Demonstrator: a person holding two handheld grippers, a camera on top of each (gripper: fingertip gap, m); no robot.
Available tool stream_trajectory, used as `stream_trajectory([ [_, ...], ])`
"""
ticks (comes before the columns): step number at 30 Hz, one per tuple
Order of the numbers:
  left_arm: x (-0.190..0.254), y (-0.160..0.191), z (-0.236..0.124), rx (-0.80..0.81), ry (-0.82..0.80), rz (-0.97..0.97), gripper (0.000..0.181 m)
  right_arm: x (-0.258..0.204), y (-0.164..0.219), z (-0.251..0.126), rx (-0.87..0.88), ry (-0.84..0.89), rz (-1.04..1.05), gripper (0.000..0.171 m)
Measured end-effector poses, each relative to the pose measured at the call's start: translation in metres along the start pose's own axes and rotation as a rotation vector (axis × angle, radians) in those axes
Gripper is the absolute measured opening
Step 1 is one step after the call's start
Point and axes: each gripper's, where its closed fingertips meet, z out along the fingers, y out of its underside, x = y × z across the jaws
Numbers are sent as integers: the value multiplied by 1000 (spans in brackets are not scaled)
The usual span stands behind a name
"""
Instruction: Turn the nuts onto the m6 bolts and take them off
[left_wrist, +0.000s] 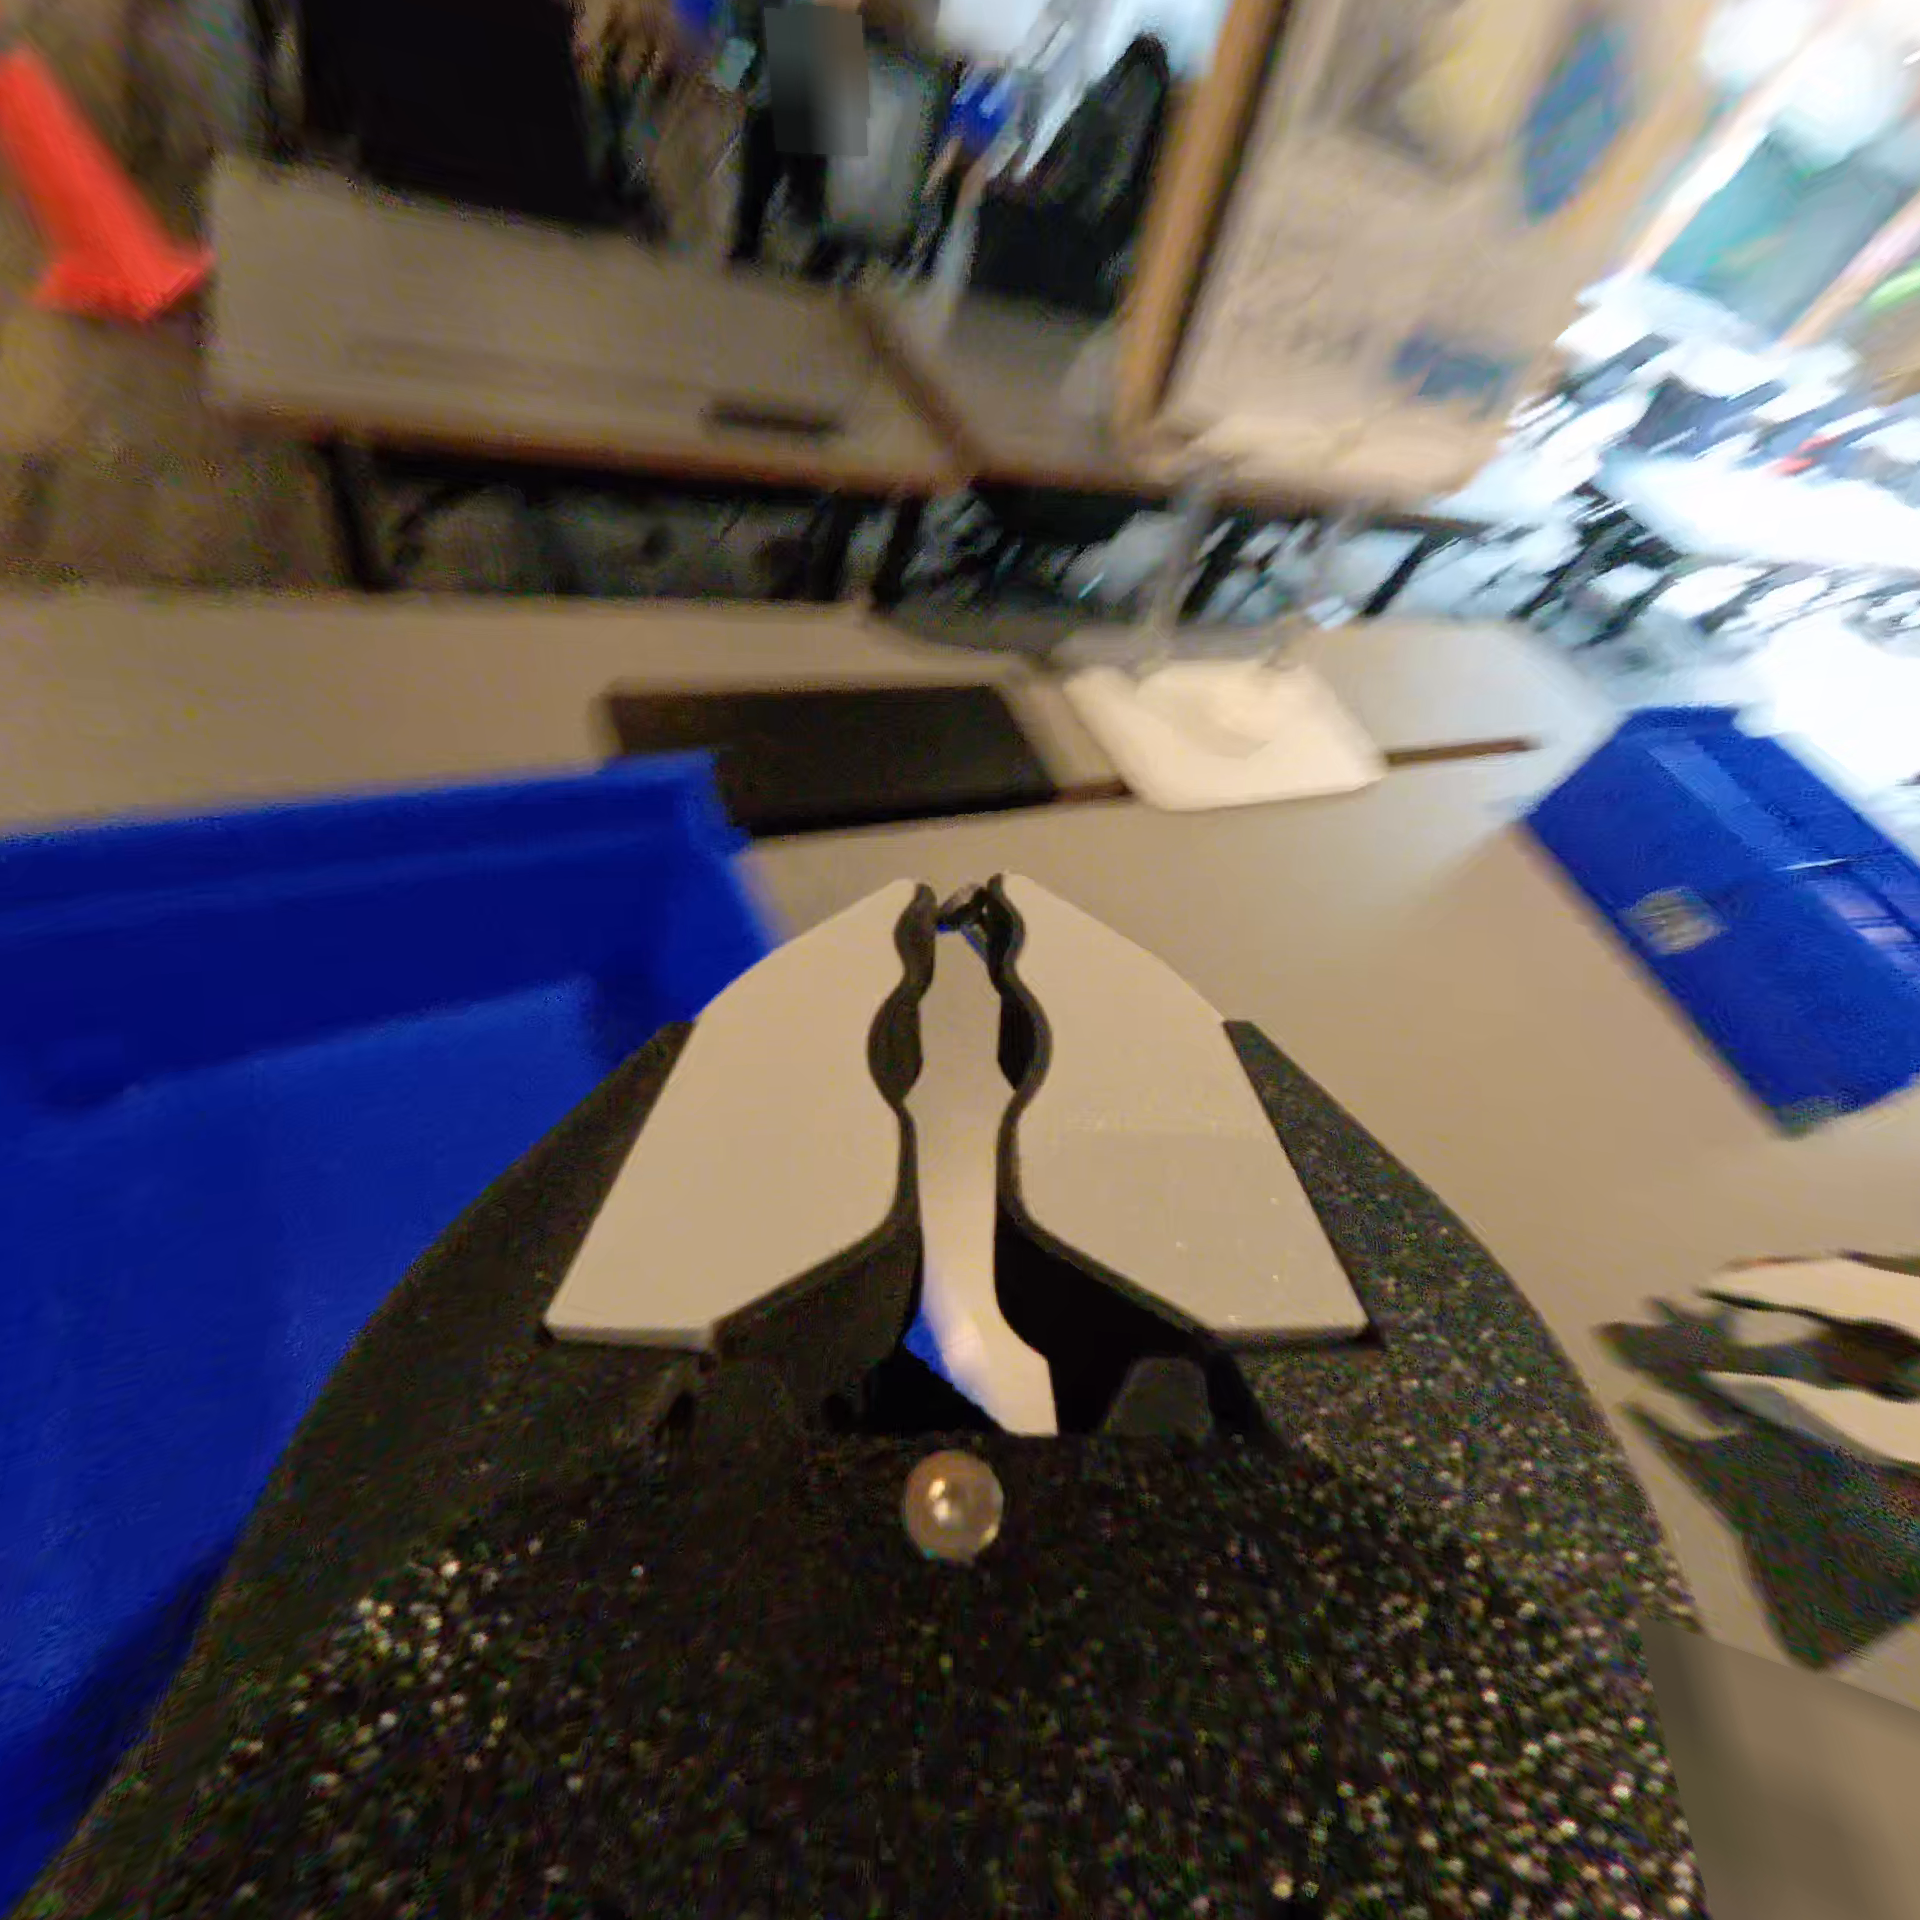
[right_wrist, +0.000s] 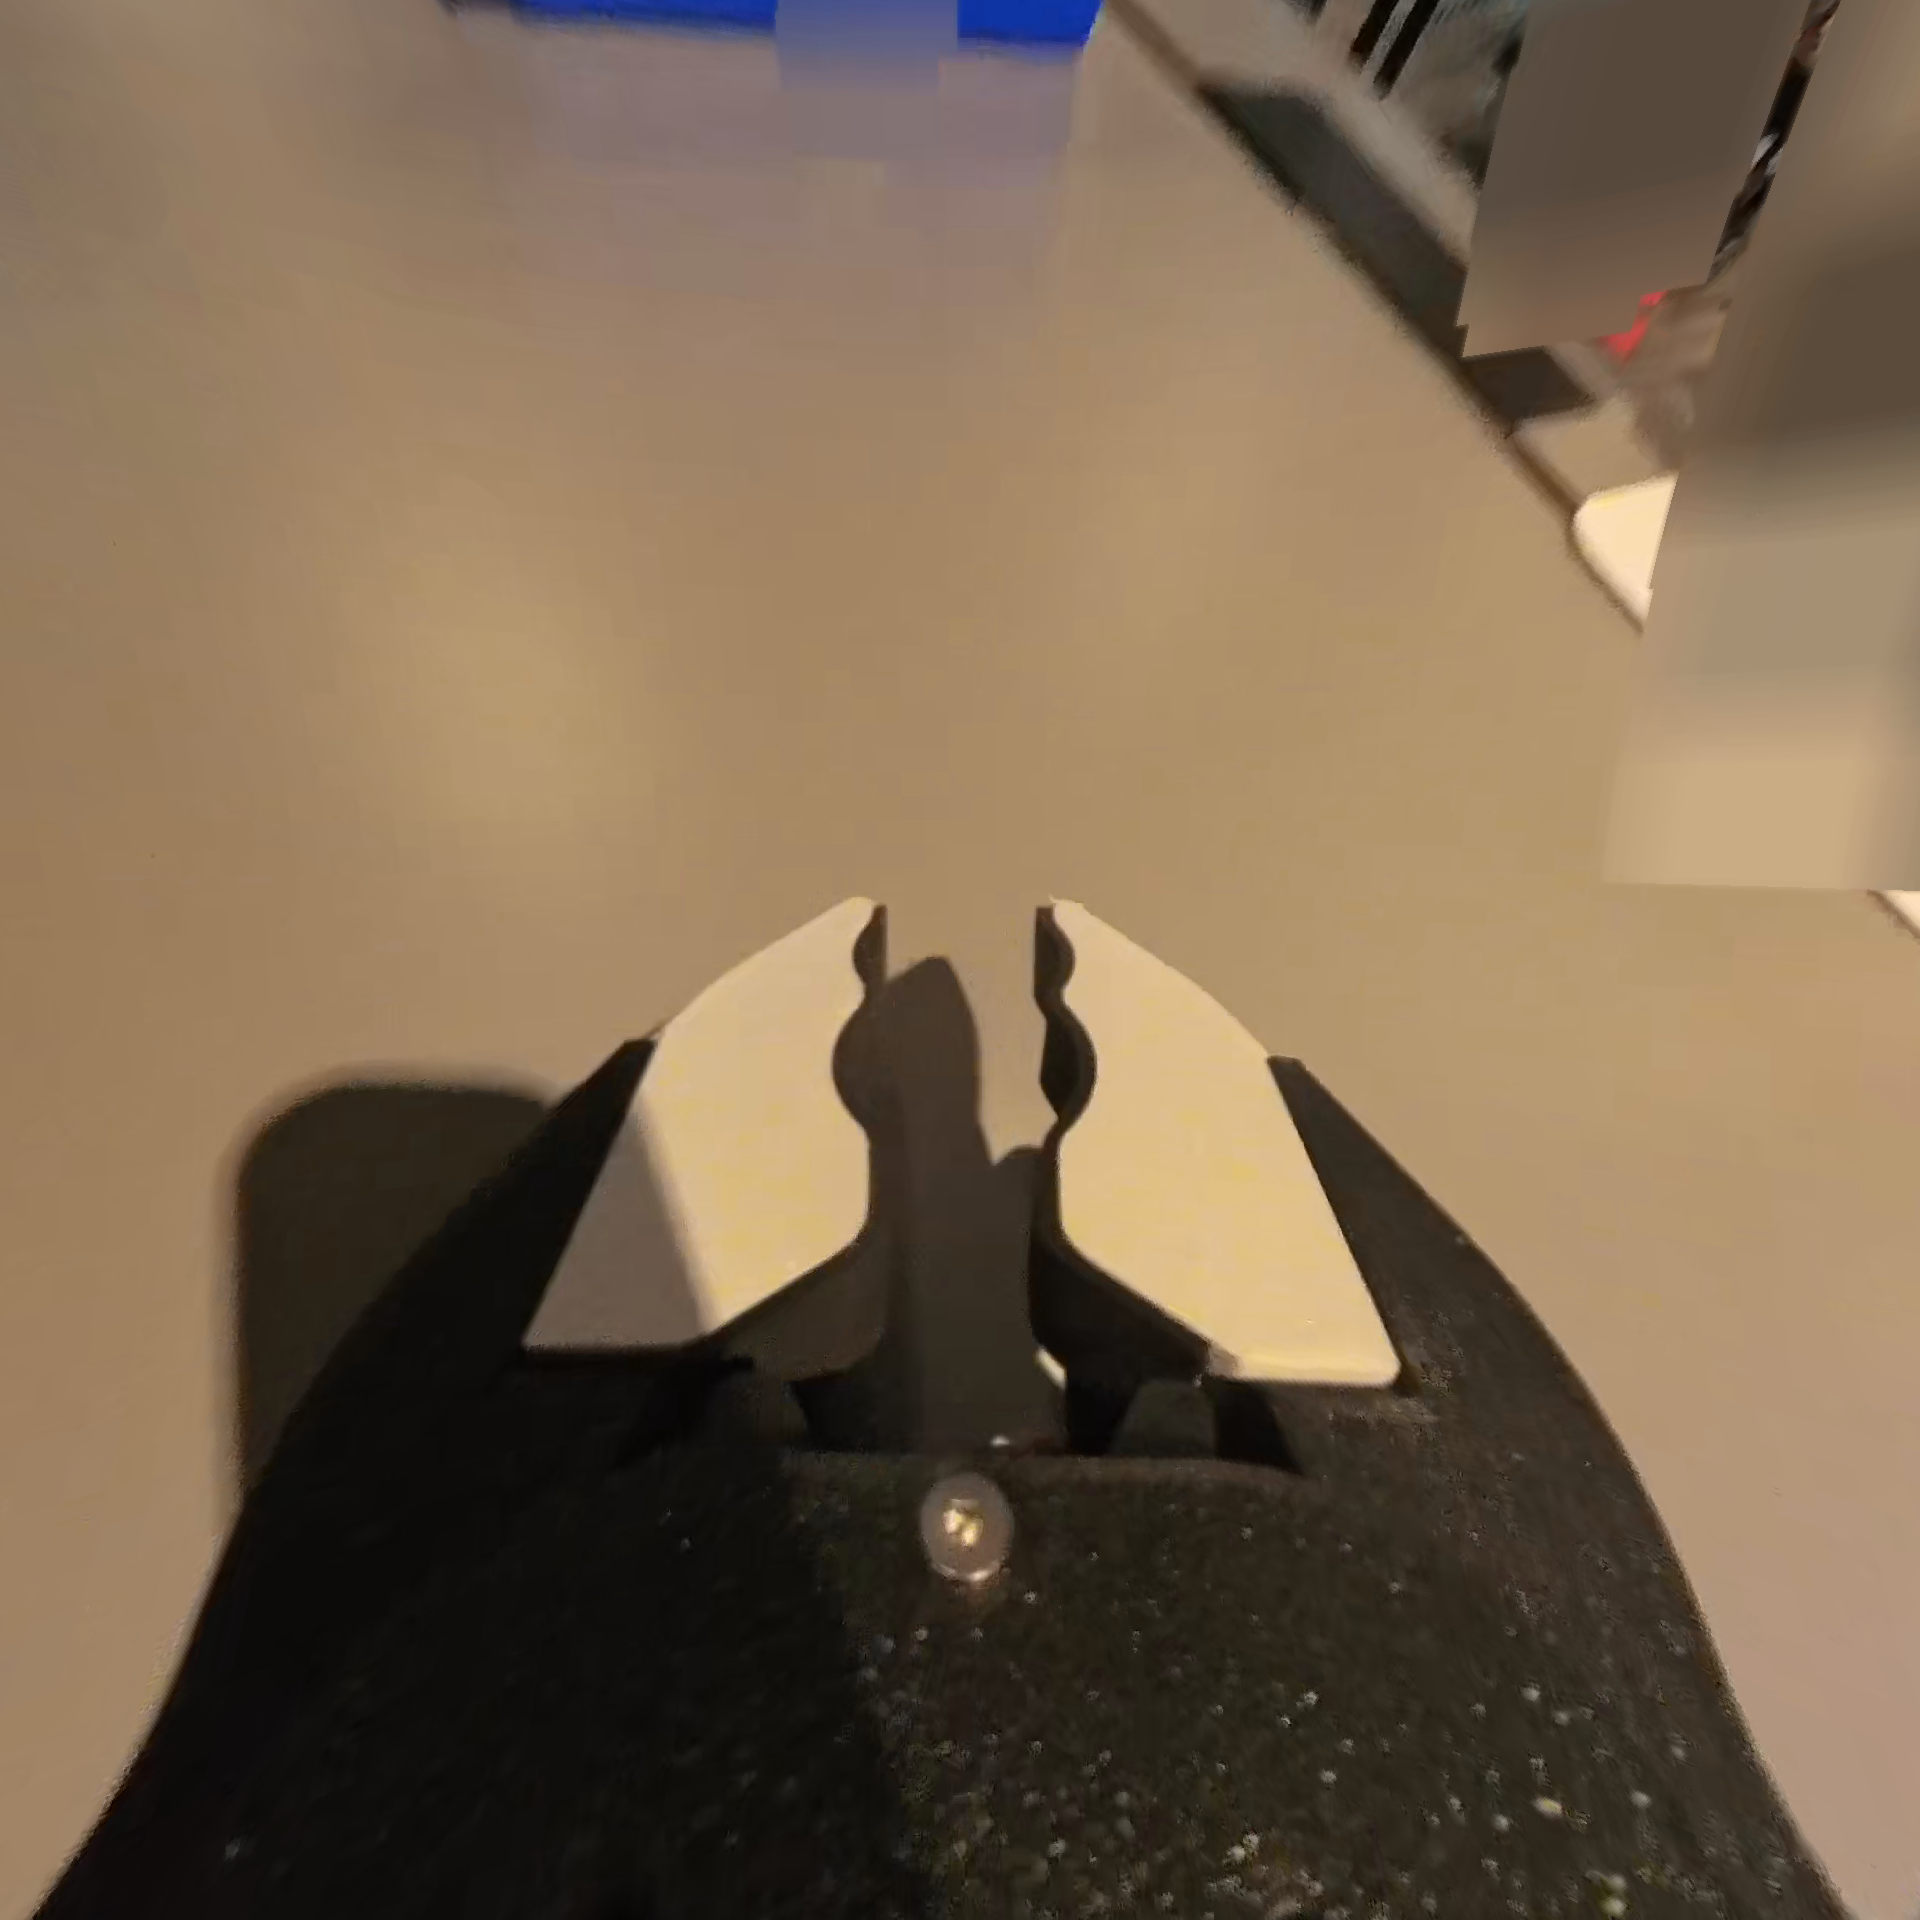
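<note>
Left tongs (left_wrist: 962, 902) around blurred dark bit (left_wrist: 966, 912)

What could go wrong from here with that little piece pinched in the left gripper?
1. The left gripper pinches a small dark part only at its very fingertips; it may slip out while the view is motion-blurred.
2. If dropped, it could land in the blue bin beside it.
3. The right gripper is open and empty over the bare table, not yet placed to help.

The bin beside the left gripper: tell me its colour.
The bin is solid bright blue, shown best in the left wrist view, left of the left gripper.
</note>
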Motion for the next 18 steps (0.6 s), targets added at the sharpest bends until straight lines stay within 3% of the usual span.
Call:
stream_trajectory([
  [3,100,-20,3,202,205,38,9,13,-53,3,198,73,7,32],
  [8,230,20,24,451,530,-42,9,26,-130,4,452,-8,230,40],
  [13,290,65,30,504,664,-88,10,39,-142,-8,570,-167,580,42],
  [18,309,85,33,505,664,-10,13,35,-136,-21,600,-279,654,30],
])
